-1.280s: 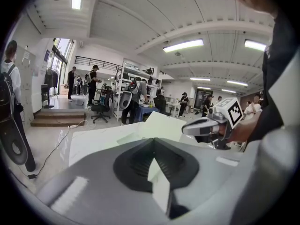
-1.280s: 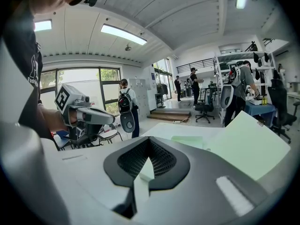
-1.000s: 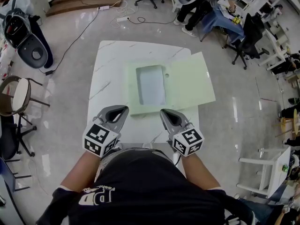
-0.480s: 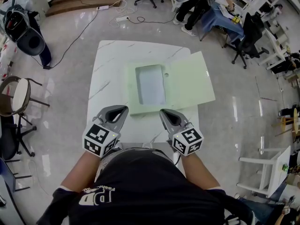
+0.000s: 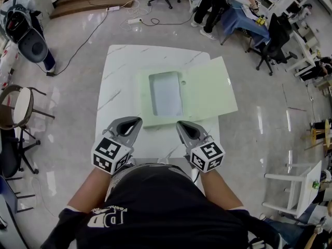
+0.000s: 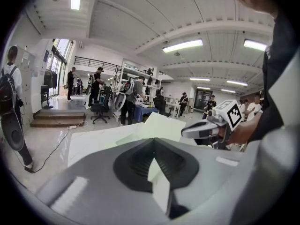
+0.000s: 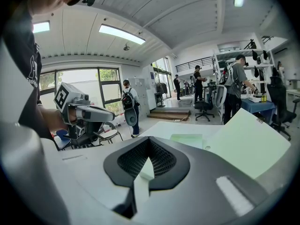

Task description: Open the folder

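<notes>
1. The pale green folder (image 5: 207, 95) lies open on the white table (image 5: 122, 71), on the table's far half and toward its right side.
2. Its cover is swung out to the right and reaches past the table's right edge. The other half lies on the tabletop, with a pale grey-blue panel (image 5: 166, 93) in its middle.
3. We hold the left gripper (image 5: 137, 120) over the table's near edge, on the left, and it points toward the folder. Its jaws are pressed together with nothing between them, and its tips are just beside the folder's near left corner.
4. We hold the right gripper (image 5: 179, 123) over the table's near edge, right of the table's middle. Its jaws are fully closed and grip nothing. Its tips are at the folder's near edge, and we cannot tell whether they touch it.
5. Left of the table stands a chair (image 5: 18, 105) with a round seat.
6. Beyond the table's far right corner stands a black office chair (image 5: 275, 45).
7. A cable (image 5: 96, 32) runs across the floor beyond the table's far left corner.
</notes>
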